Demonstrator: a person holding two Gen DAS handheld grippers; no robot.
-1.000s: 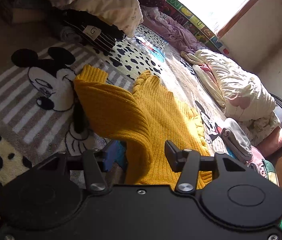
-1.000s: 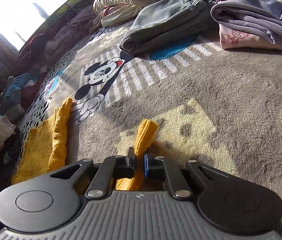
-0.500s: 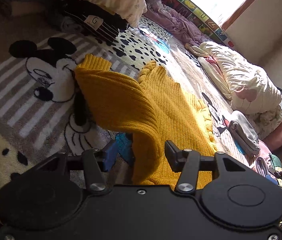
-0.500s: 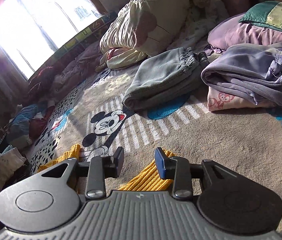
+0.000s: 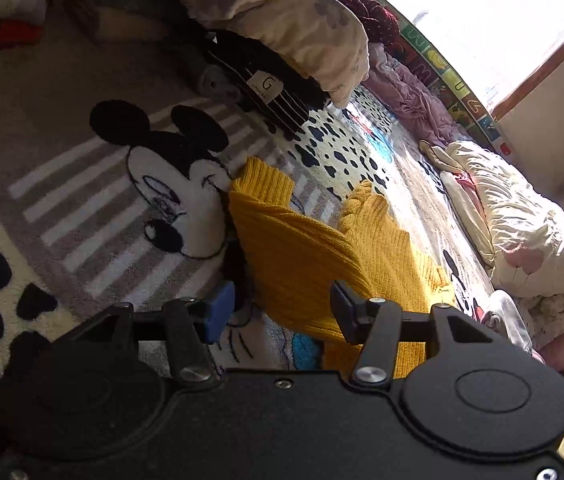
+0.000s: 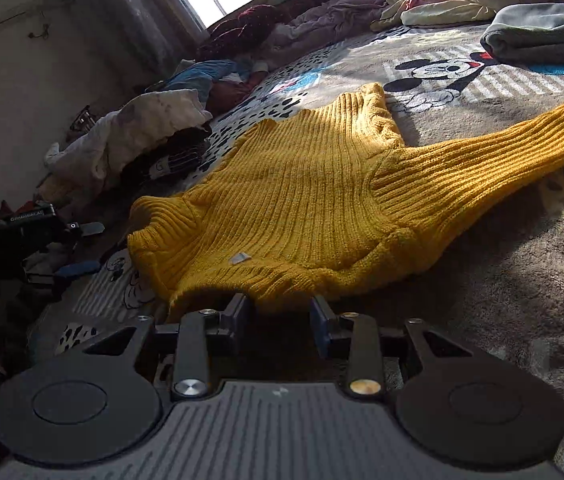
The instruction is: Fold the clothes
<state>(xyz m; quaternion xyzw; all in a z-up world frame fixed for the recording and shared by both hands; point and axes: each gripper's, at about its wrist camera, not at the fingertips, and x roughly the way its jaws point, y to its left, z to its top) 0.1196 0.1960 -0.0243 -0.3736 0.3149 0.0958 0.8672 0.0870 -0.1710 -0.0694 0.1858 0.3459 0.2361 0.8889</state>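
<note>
A mustard-yellow ribbed knit sweater (image 6: 313, 184) lies spread on the cartoon-mouse blanket, one sleeve (image 6: 493, 156) stretched out to the right. My right gripper (image 6: 280, 320) is open, its jaws just short of the sweater's near hem. In the left wrist view the sweater (image 5: 321, 248) lies with its other sleeve (image 5: 266, 188) pointing away over the mouse print. My left gripper (image 5: 278, 306) is open, and the sleeve's fabric lies between and beyond its jaws, not clamped.
Piles of clothes ring the blanket: a cream bundle (image 5: 521, 224) and purple cloth (image 5: 413, 92) near the window, a black striped garment (image 5: 270, 92), folded grey trousers (image 6: 541, 36). A black device (image 6: 30, 224) lies at the left edge.
My right gripper opened, let go of the yellow sleeve, and swung round to face the sweater's hem. My left gripper stayed open and drew back a little from the sleeve.
</note>
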